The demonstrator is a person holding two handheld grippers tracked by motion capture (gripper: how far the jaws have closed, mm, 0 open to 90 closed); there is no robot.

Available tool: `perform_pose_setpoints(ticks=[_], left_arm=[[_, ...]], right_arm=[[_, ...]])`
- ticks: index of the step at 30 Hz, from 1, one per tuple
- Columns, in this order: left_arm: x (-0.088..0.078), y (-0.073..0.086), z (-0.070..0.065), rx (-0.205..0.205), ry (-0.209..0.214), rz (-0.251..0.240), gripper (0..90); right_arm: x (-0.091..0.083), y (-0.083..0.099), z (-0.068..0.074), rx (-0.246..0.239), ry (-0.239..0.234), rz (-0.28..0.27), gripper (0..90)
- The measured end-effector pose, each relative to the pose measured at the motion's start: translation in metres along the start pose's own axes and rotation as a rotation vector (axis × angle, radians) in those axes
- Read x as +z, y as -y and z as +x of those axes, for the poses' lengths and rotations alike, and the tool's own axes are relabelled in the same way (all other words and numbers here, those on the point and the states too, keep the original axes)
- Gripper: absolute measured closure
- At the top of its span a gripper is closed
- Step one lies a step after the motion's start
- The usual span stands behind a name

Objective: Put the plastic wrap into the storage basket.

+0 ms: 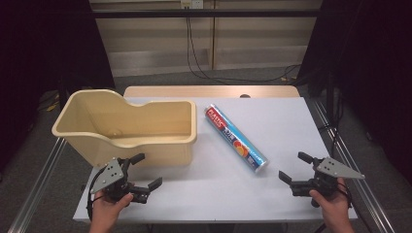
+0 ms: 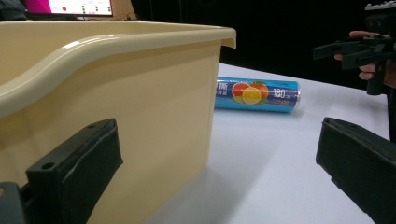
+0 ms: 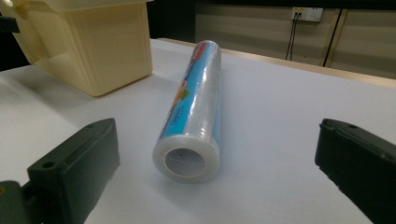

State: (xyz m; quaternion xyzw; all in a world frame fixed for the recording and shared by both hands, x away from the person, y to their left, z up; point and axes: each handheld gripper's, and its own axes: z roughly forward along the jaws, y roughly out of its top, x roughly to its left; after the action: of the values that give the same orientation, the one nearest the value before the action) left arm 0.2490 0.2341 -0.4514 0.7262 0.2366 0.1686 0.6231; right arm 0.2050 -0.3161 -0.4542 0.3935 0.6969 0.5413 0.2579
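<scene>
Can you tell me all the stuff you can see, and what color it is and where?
tub: one, cream, empty, left half of the table
roll: one, blue wrapper with orange fruit on it, lying on its side right of the tub, apart from it
table: one, white top with a wooden edge at the back
cables: a few, black, on the floor and wall behind the table
socket: one, white, on the back wall
left gripper: one, black with a grey plate, open, near the tub's front wall
right gripper: one, black with a grey plate, open, facing the roll's near end
hands: two, at the table's near edge, one on each gripper
</scene>
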Motion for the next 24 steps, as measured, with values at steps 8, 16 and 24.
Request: perform_pose_setpoints(ticks=[8,16,24], left_arm=[[0.000,0.001,-0.001,0.006,-0.001,0.010,0.0],[0.003,0.001,-0.002,0.008,0.011,0.018,0.0],[0.003,0.001,-0.002,0.009,0.022,0.017,0.1]], right_arm=[[0.005,-0.003,0.002,-0.043,0.017,0.023,0.0],[0.016,-0.015,0.010,-0.039,0.006,0.030,0.2],[0.046,-0.031,0.020,-0.033,0.003,0.076,1.2]])
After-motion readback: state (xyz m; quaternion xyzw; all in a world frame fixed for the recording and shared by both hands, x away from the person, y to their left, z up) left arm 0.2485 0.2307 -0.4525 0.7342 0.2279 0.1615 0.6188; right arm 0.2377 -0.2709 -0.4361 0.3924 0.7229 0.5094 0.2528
